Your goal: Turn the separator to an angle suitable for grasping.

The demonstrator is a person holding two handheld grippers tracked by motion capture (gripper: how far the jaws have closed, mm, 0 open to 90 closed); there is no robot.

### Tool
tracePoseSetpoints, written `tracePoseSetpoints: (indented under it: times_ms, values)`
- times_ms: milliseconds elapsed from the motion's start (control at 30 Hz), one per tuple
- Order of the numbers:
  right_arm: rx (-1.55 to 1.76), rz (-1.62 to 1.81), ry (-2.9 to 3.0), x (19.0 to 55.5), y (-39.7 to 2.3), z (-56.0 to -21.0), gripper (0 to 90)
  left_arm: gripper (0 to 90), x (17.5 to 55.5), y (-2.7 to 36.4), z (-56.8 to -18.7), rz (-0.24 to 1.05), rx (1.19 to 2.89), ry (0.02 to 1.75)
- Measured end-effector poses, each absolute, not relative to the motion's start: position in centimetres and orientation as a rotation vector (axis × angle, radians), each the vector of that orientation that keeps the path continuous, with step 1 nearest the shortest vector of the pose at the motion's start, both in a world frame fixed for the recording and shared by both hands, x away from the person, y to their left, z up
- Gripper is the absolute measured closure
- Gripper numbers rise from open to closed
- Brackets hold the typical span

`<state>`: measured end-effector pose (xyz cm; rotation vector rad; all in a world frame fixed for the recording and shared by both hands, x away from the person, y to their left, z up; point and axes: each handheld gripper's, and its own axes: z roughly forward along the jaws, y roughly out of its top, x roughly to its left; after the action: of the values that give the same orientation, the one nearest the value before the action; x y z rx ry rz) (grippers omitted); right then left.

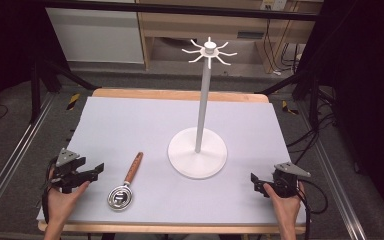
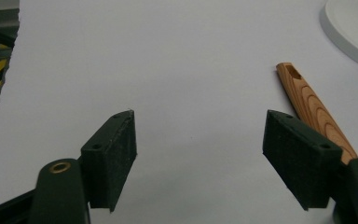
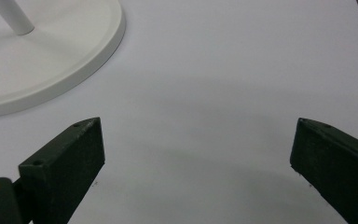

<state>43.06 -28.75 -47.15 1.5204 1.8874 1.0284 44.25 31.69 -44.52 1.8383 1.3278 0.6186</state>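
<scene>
Left claw spread, empty, near-left on desk. Right claw spread, empty, near-right. Strainer just right of left claw; stand centre.

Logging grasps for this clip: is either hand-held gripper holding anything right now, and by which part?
Nothing is held. The left hand-held gripper and the right hand-held gripper both have open, empty jaws. The wooden-handled strainer lies untouched on the table.

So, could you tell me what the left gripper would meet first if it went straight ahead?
Probably nothing: the left gripper points over bare mat. The wooden handle lies just off its right jaw and could be grazed.
</scene>
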Motion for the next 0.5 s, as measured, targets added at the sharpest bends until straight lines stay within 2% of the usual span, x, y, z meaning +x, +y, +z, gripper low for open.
tracePoseSetpoints:
  times_ms: [233, 500]
  values:
    - [1.509, 1.009, 1.901, 42.9, -28.6, -47.2, 3.8, 31.7, 43.9, 31.1, -43.9, 0.602, 1.831, 1.304]
    - [1.503, 1.000, 1.904, 42.9, -28.1, -47.0, 3.8, 31.9, 43.6, 29.7, -43.0, 0.589, 1.862, 1.257]
